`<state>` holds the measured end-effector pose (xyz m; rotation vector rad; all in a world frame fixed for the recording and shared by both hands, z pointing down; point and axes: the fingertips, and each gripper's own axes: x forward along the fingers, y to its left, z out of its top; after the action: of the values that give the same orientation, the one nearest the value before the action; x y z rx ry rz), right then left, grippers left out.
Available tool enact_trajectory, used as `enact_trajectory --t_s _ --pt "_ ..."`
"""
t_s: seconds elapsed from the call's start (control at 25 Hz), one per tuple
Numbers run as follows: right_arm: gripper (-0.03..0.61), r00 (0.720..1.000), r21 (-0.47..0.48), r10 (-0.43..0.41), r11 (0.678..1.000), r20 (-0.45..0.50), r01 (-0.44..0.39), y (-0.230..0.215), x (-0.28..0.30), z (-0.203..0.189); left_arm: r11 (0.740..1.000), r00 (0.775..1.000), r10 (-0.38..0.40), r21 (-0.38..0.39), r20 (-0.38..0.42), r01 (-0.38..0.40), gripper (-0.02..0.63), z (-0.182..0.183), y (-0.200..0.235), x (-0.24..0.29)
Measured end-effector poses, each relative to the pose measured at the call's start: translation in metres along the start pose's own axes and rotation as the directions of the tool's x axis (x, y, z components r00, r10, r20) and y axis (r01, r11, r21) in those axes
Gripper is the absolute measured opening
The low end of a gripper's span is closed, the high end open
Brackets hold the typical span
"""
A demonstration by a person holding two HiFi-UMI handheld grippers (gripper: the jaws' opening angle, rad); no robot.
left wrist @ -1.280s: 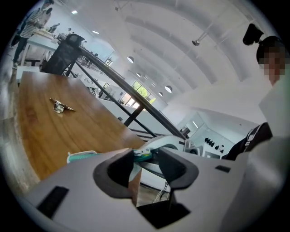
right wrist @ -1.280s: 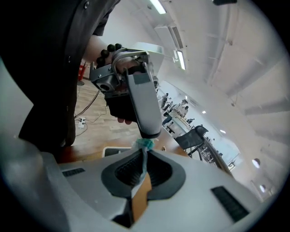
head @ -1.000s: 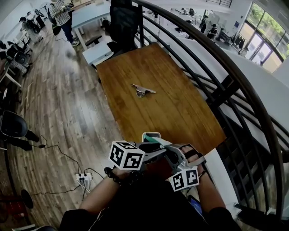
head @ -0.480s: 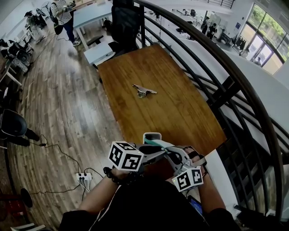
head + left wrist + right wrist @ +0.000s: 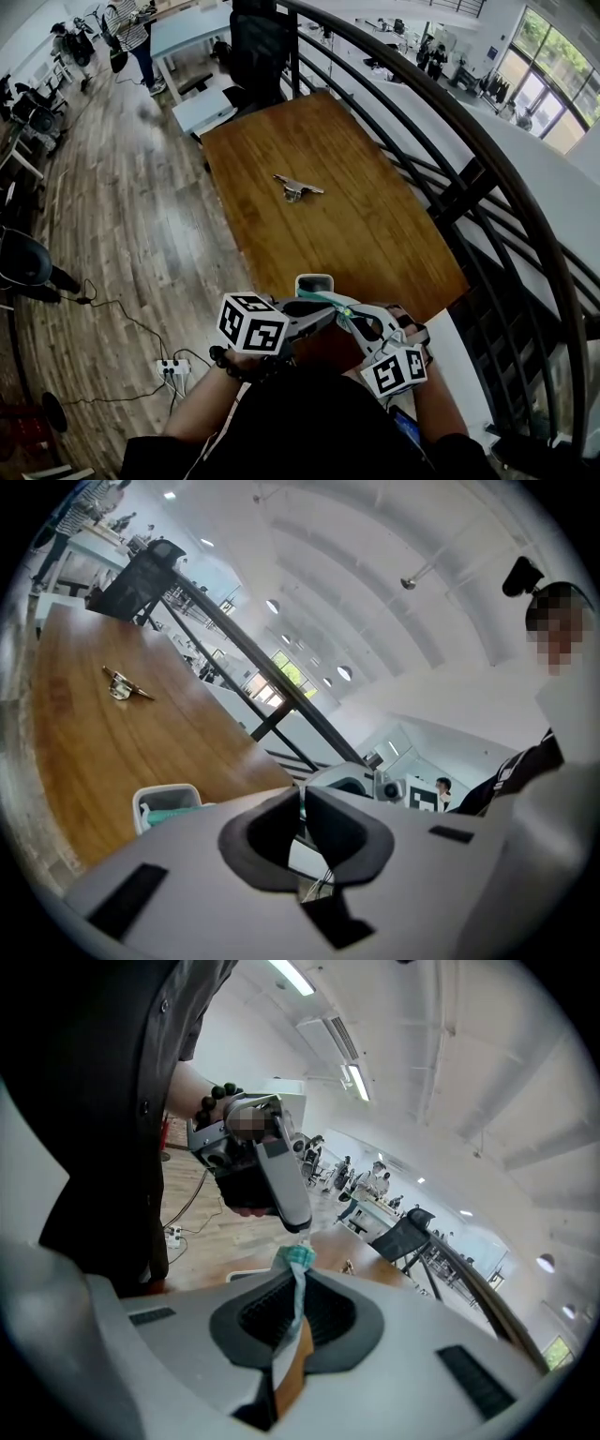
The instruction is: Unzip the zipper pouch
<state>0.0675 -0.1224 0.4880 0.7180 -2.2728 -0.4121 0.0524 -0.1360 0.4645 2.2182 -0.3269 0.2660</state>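
Above the wooden table's near edge, the teal zipper pouch sits between both pairs of fingers. The right gripper is clamped on its fabric edge. The left gripper, whose jaws have just been closing, pinches its top end. The pouch looks soft, light and limp, so hold it beside the slider.
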Motion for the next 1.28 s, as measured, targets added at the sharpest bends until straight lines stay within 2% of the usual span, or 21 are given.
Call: enact_trajectory --t_s 0.2,0.32,0.52,0.68,0.8,0.92,1.08,1.28 --pt "0.002 1.0 -0.012 -0.004 1.0 0.006 0.004 -0.002 0.0 0.003 0.997 0.998 0.024 0.077 -0.066 -0.019 0.026 -0.01 -0.002 0.007" --pt "0.002 1.0 -0.033 0.0 0.999 -0.001 0.0 -0.001 0.002 0.001 0.994 0.997 0.038 0.108 -0.069 -0.03 0.028 -0.01 0.0 0.009" --pt "0.002 1.0 -0.05 0.008 0.999 -0.003 -0.009 0.003 0.003 -0.001 0.998 0.998 0.003 0.068 -0.061 0.002 0.064 -0.004 0.002 0.008" --pt "0.002 1.0 -0.056 0.011 0.998 -0.007 -0.011 0.004 0.002 -0.001 0.999 0.998 0.004 0.05 -0.06 -0.001 0.063 -0.004 0.002 0.009" --pt "0.002 1.0 -0.052 0.011 0.999 -0.01 -0.011 0.004 0.001 -0.002 1.0 0.999 -0.002 0.027 -0.053 0.003 0.031 -0.003 0.001 0.01" --pt "0.002 1.0 -0.014 0.01 1.0 0.002 -0.01 0.002 0.001 -0.001 1.0 0.999 -0.002 0.016 -0.044 0.003 0.018 -0.001 0.0 0.01" --pt "0.002 0.999 0.091 0.019 0.996 0.049 -0.023 -0.002 -0.001 0.003 1.0 1.0 -0.003 0.013 -0.02 0.004 0.017 0.004 -0.001 0.008" --pt "0.001 0.996 0.166 0.034 0.985 0.083 -0.047 -0.002 -0.005 0.003 0.999 1.0 0.011 0.042 -0.025 -0.01 0.017 0.004 0.0 0.011"
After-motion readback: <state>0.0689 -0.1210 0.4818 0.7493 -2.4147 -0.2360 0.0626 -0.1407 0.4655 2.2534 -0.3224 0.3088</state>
